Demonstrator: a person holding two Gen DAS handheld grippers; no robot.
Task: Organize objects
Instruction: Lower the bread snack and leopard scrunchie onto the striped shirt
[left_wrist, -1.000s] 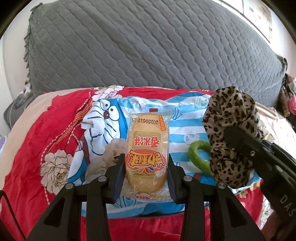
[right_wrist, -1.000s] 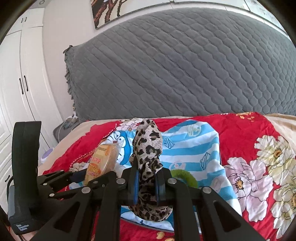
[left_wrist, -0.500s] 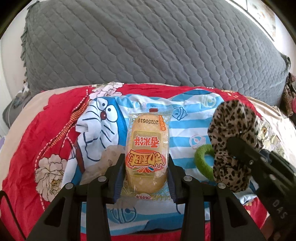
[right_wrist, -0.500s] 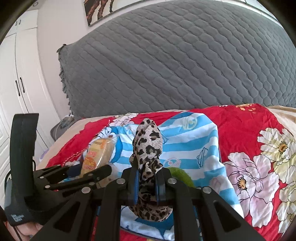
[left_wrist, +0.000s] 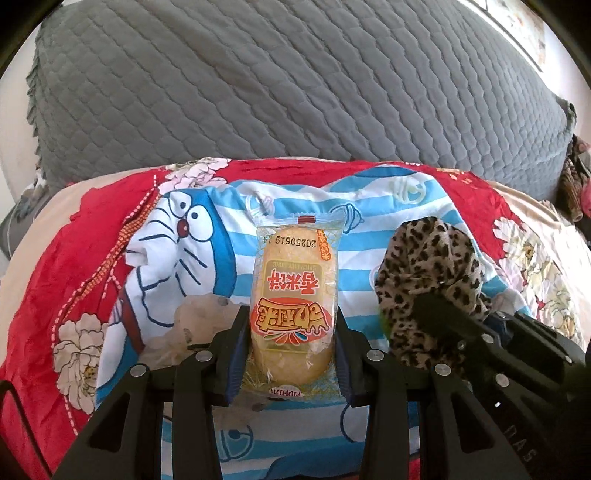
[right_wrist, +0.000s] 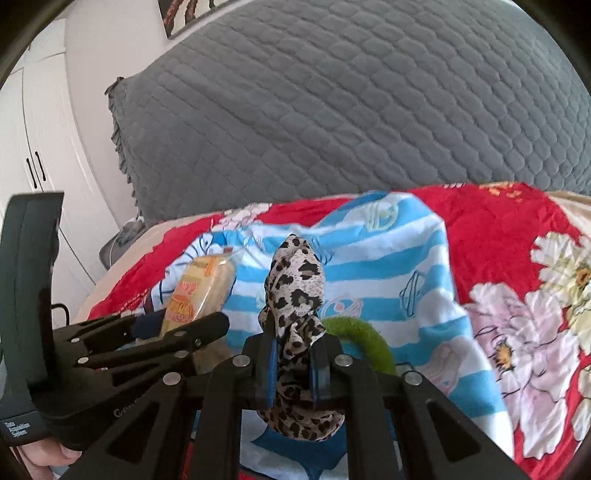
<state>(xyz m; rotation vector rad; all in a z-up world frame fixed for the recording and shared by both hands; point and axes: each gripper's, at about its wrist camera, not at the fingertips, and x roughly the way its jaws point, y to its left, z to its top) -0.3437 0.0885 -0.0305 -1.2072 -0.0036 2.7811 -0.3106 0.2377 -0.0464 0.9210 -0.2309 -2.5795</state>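
**Both grippers holding items above the bed**

A big grey quilted cushion (left_wrist: 295, 92) is filling the background ahead of both grippers, standing against the wall beyond the bed. Below and ahead of the tools, a red flowered bedspread (right_wrist: 498, 229) is covering the bed, and a blue-and-white striped cartoon cloth (left_wrist: 369, 206) is lying spread on top of it, directly under both grippers. White cupboard doors (right_wrist: 33, 155) are showing far off to the left of the right gripper.

The left gripper (left_wrist: 291, 354) is clamping a wrapped snack cake (left_wrist: 293, 302) between its blue-lined jaws, partway closed on the packet's lower half; the packet is standing upright, its printed label upside down to the camera. The right gripper (right_wrist: 293, 365), just beside it on its right, is pinching a leopard-print scrunchie (right_wrist: 295, 291), jaws squeezed nearly together on the fabric, which is bunching above and hanging below the fingers.

A green hair ring (right_wrist: 364, 336) is lying on the striped cloth just behind and right of the right gripper's fingers. A hand (right_wrist: 44, 458) is showing beneath the left gripper's handle.
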